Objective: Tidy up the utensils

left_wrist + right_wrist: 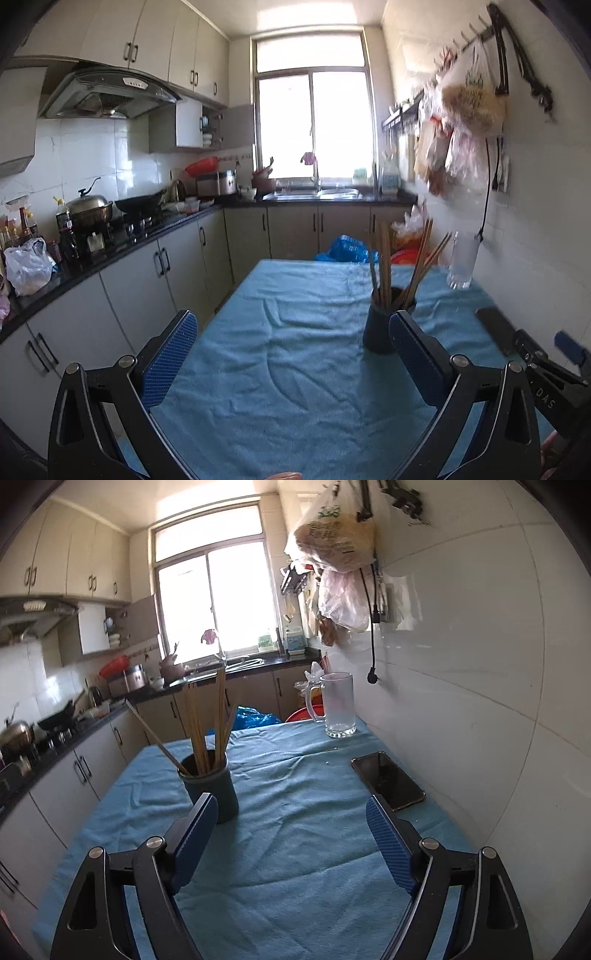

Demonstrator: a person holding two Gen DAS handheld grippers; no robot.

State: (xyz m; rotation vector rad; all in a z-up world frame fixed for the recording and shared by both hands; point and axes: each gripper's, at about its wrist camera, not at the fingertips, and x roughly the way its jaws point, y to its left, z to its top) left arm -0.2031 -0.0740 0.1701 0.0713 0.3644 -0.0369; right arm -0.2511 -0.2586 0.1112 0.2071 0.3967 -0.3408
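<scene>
Desk (pixel 295 369) carries a blue cloth (pixel 295 849). A dark cup (pixel 212 790) stands upright near its middle, with the chopsticks (pixel 207 723) upright and leaning inside it. Left claw (pixel 293 341): jaws wide apart, nothing between them; the cup is just ahead of its right finger. Right claw (pixel 291 825): jaws apart, empty; the cup is just beyond its left finger. A glass mug (pixel 338 705) stands at the far edge by the wall. A phone (pixel 388 781) lies flat on the cloth near the wall.
</scene>
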